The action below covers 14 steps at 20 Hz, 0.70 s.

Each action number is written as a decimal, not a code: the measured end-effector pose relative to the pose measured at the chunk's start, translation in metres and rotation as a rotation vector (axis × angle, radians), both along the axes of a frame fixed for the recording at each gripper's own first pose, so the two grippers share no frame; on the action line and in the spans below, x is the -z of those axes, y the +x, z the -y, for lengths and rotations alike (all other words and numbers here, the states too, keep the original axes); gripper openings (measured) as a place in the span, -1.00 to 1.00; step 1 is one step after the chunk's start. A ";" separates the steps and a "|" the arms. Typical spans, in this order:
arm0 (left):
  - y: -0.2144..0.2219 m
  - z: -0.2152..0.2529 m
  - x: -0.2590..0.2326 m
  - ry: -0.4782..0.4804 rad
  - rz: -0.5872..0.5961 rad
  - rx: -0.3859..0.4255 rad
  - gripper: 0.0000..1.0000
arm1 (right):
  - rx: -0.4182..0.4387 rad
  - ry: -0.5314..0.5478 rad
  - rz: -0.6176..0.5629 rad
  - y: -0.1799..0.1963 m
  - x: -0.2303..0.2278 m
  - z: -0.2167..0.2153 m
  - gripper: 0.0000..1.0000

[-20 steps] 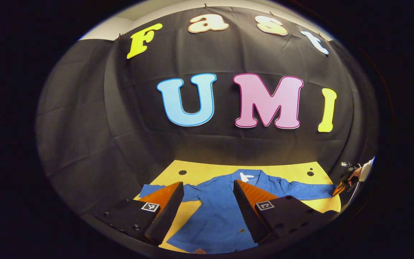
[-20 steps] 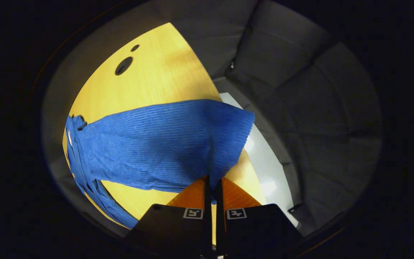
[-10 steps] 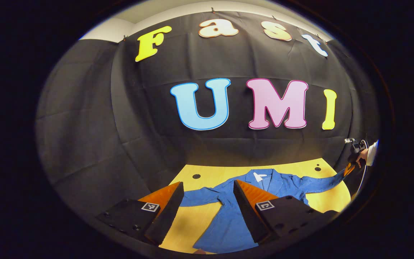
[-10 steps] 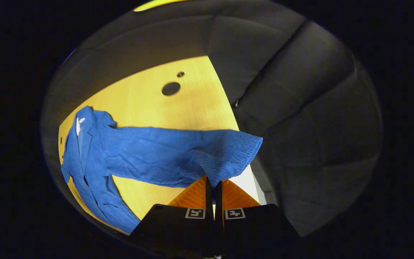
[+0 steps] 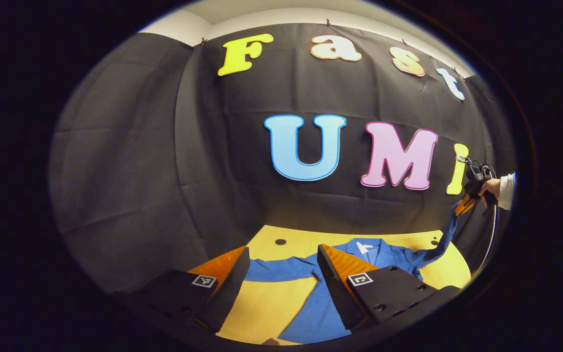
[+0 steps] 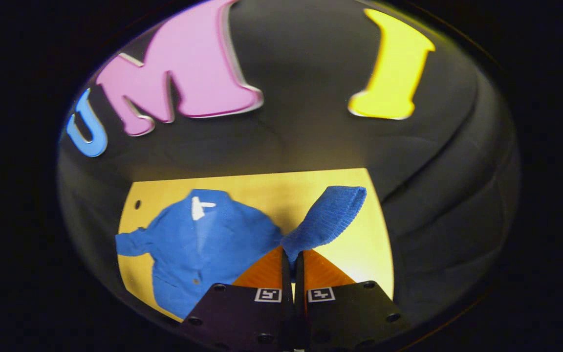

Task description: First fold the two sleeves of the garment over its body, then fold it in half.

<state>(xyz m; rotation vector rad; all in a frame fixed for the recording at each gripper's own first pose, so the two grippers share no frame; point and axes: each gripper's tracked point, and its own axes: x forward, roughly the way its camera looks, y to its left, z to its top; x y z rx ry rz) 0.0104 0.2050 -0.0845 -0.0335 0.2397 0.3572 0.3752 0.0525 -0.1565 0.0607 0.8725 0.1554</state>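
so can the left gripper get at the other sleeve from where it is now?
Probably yes. The left gripper is open, and the flat sleeve lies on the table just beyond its fingertips, nothing between. The right gripper holds its own sleeve far off.

My left tongs (image 5: 281, 274) are spread wide, fingers well apart with nothing between them, held low and aimed level across the table (image 5: 267, 313). My right tongs (image 6: 292, 259) are closed tight, fingers pressed together on the sleeve (image 6: 328, 217), pinching it just behind the cuff, and tipped down toward the table. In the left gripper view I see the right tongs (image 5: 465, 205) far off to the side, raised high, with my hand (image 5: 490, 187) wrapped around the grip and a white cuff at the wrist; the sleeve hangs from them.
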 end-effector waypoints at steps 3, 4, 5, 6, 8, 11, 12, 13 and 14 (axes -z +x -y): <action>-0.019 -0.024 0.008 -0.008 -0.014 -0.058 0.60 | -0.091 0.086 -0.051 -0.005 0.024 -0.099 -0.91; -0.027 -0.032 0.011 -0.009 -0.025 -0.081 0.60 | -0.115 0.095 -0.071 -0.008 0.044 -0.130 -0.91; -0.034 -0.039 0.015 -0.007 -0.040 -0.106 0.59 | -0.137 0.101 -0.098 -0.011 0.062 -0.154 -0.92; -0.044 -0.046 0.018 -0.004 -0.053 -0.133 0.60 | -0.154 0.105 -0.127 -0.012 0.081 -0.175 -0.92; -0.063 -0.058 0.025 -0.001 -0.082 -0.192 0.60 | -0.182 0.122 -0.186 -0.011 0.126 -0.223 -0.92; -0.090 -0.067 0.038 -0.023 -0.127 -0.277 0.60 | -0.218 0.150 -0.295 -0.022 0.189 -0.278 -0.91; -0.095 -0.068 0.044 -0.037 -0.136 -0.300 0.60 | -0.231 0.165 -0.338 -0.030 0.207 -0.296 -0.91; -0.098 -0.069 0.050 -0.058 -0.133 -0.316 0.59 | -0.248 0.202 -0.391 -0.040 0.222 -0.316 -0.91; -0.098 -0.069 0.061 -0.094 -0.119 -0.325 0.59 | -0.268 0.238 -0.449 -0.054 0.233 -0.337 -0.91</action>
